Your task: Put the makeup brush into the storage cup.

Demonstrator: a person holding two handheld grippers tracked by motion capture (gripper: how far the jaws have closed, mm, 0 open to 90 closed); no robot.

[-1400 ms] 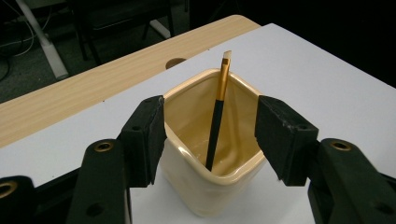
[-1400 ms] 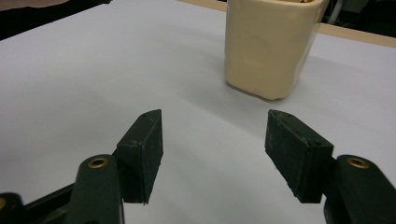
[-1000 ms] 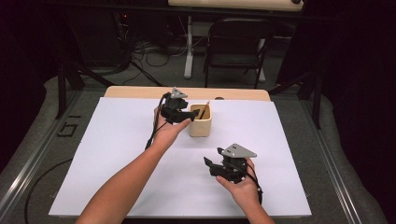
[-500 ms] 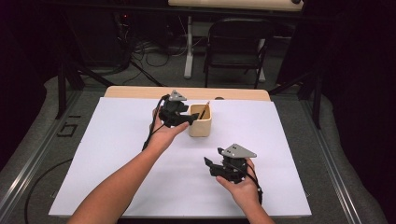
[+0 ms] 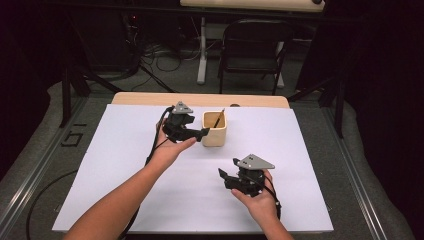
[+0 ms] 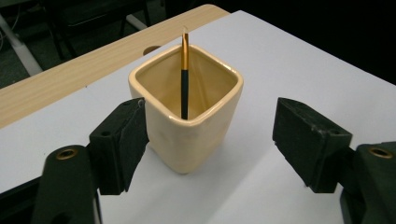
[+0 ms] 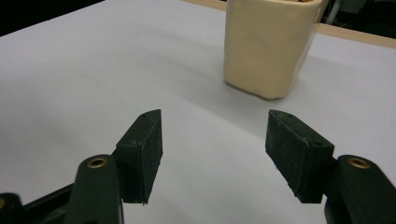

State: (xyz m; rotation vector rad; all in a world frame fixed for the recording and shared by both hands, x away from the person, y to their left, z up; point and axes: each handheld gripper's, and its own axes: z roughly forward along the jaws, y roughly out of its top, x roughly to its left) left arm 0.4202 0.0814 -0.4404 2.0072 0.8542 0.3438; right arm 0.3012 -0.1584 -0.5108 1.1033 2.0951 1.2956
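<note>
High view: white sheet (image 5: 125,165) covers most of the tabletop (image 5: 200,99); a bare strip of light wood shows along the far edge. Cream square cup (image 5: 214,129) stands upright on the sheet, a bit left of center, toward the far side. A dark brush with a gold ferrule (image 5: 218,119) leans inside it. My left gripper (image 5: 199,134) sits just left of the cup, jaw tips at its near-left side. My right gripper (image 5: 223,176) is well apart from the cup, near side, right of center, over bare sheet. Room behind is dark: folding chair (image 5: 252,47) past the far edge, cables on grey floor (image 5: 165,75), a second table's leg (image 5: 201,50).

Left gripper view: cup (image 6: 187,121) is between my jaws. Left jaw's pad (image 6: 133,140) is right beside the cup wall, can't tell if it touches; right pad (image 6: 303,135) is clearly off it. These jaws have just been opening and are spread now, no clamp on the cup. Brush (image 6: 185,74) stands against the cup's far wall. Wood strip runs beyond the sheet edge at left.

Right gripper view: my jaws are spread wide with nothing between them, just white sheet (image 7: 93,70). Cup (image 7: 268,46) stands farther off, ahead and slightly right.
</note>
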